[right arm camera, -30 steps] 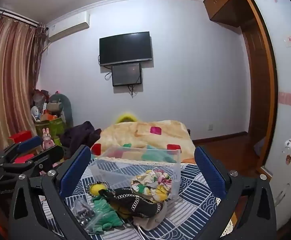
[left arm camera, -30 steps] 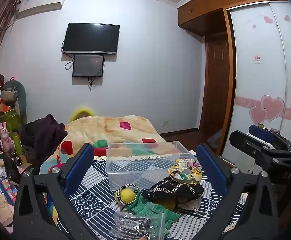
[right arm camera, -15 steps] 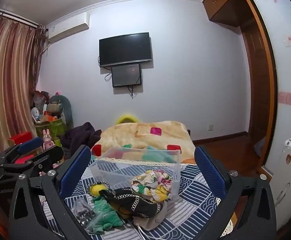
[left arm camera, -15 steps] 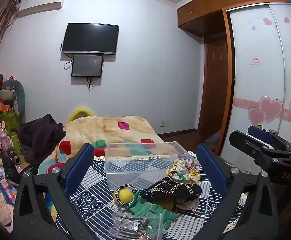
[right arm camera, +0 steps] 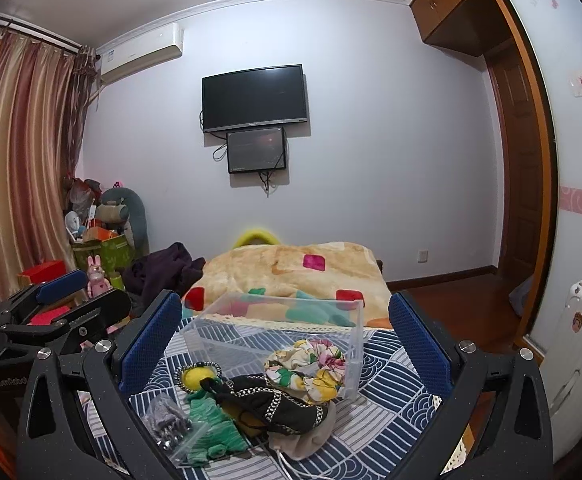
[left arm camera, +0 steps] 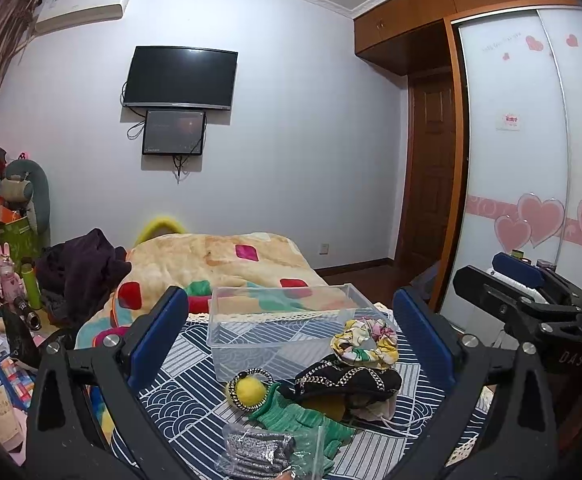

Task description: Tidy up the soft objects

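We hold both tongs, left tongs (left arm camera: 291, 340) and right tongs (right arm camera: 285, 340), spread apart and empty; ahead between their fingers lie the soft pile (right arm camera: 267, 404) and clear box (left arm camera: 287, 330).

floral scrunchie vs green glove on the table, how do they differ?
The scrunchie is a ruffled floral ring in yellow, pink and white; the glove is plain green ribbed knit, lying flat.
The scrunchie sits against the clear bin; the glove lies nearer the camera, apart from the bin.
The glove is partly under the black item; the scrunchie shows whole.
Both are outside the bin, on the patterned cloth, with neither one gripped.
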{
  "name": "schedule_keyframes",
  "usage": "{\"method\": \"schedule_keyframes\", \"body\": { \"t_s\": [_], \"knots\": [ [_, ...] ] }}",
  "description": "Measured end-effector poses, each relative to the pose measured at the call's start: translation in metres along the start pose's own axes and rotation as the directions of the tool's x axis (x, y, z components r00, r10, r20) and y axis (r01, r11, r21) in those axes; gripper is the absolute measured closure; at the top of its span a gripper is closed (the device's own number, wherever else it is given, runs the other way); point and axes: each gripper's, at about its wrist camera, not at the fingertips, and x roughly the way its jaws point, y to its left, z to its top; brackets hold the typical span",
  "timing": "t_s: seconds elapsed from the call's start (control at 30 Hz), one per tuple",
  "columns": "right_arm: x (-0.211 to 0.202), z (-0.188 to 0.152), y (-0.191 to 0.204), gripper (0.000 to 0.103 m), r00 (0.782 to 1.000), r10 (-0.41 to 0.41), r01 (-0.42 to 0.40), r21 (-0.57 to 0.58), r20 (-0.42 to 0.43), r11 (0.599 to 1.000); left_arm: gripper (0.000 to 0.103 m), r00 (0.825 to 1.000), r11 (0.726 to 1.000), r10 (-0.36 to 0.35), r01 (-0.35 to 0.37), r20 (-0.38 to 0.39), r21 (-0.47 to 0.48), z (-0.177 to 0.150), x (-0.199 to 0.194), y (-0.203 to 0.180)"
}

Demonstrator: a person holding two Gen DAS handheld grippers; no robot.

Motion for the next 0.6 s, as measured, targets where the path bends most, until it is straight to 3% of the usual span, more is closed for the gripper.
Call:
{"method": "schedule_keyframes", "body": {
  "t_s": [0.6],
  "knots": [
    [0.0015,-0.0011,0.0,0.0,1.0,0.002,-0.002,0.006,0.003,1.0,0.0,1.0,1.0,0.004,-0.004,0.004,-0.003,0.0018,-0.0005,0.0019]
  ]
}}
